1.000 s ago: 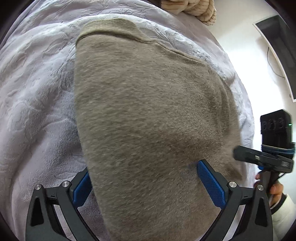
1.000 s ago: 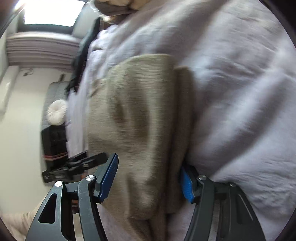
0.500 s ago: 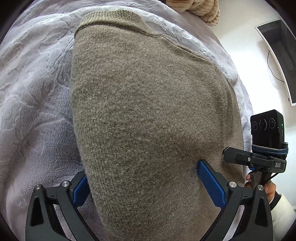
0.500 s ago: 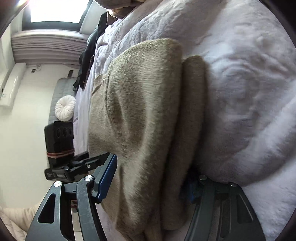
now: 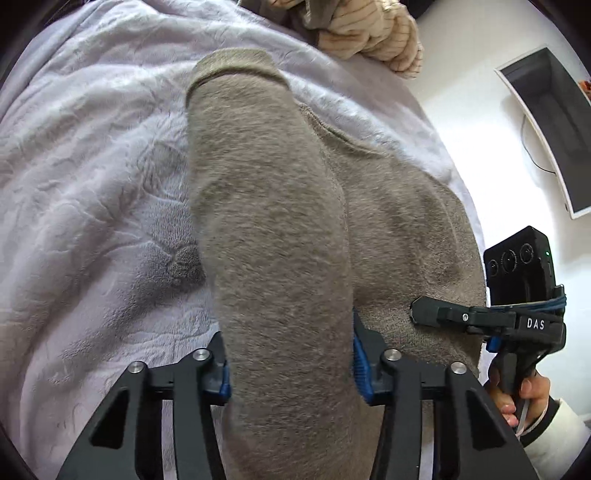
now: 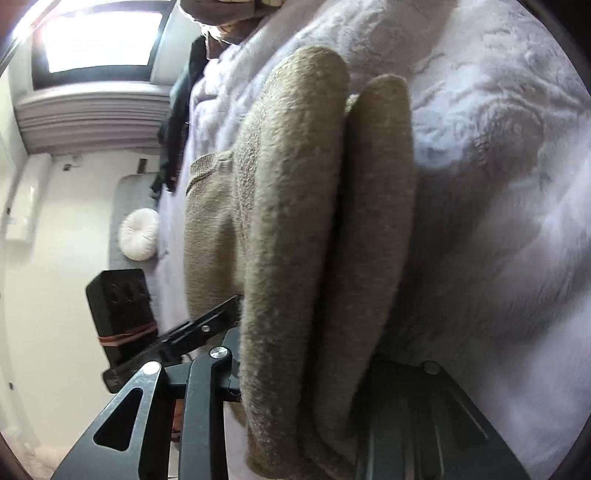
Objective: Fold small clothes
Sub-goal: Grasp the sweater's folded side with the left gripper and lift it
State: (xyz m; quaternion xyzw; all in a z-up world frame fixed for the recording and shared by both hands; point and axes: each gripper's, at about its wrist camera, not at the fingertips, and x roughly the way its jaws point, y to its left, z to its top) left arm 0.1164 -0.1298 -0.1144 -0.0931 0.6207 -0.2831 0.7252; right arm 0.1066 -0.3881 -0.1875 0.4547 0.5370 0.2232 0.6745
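A grey-brown knit sweater lies on a pale lilac fleece blanket. My left gripper is shut on a bunched fold of the sweater near its close edge, and the fold rises as a ridge away from me. My right gripper is shut on a thick double fold of the same sweater. The right gripper also shows in the left wrist view at the sweater's right edge. The left gripper shows in the right wrist view to the left.
A beige ribbed garment lies at the blanket's far edge. A dark monitor hangs on the white wall at right. In the right wrist view, a grey bench with a round white cushion stands below a window.
Both grippers have closed on the sweater. The flat cloth has been gathered into raised folds between the fingers of each gripper.
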